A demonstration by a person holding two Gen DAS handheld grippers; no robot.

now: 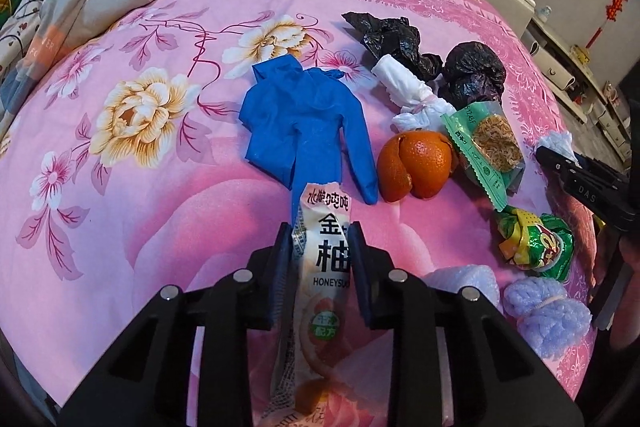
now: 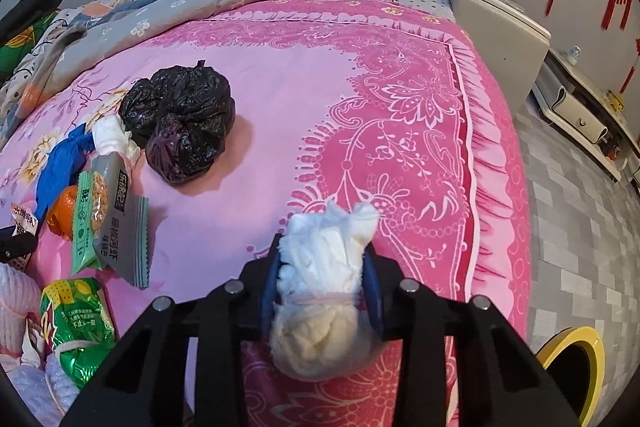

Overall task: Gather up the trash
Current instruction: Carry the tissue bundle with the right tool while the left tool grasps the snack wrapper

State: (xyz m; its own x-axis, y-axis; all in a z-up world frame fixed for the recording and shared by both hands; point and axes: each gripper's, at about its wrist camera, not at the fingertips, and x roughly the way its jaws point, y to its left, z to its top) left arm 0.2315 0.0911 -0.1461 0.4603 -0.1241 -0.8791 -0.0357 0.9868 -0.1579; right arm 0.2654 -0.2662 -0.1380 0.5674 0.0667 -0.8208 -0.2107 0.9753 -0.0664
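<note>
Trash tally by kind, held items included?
Black bags: 2
Tissue wads: 2, one in right tongs
Wrappers: 3, one in left tongs
Glove: 1
Orange peel: 1
Foam bundles: 2
Total: 11

Pink floral bedspread (image 2: 320,107), grey tiled floor (image 2: 580,227), perhaps cabinets (image 2: 500,27)

Left gripper (image 1: 320,239), black angular frame, dark blue flat pads, round silver bolt heads on top, right gripper (image 2: 322,263) of same black build, blue pads, silver bolts
</note>
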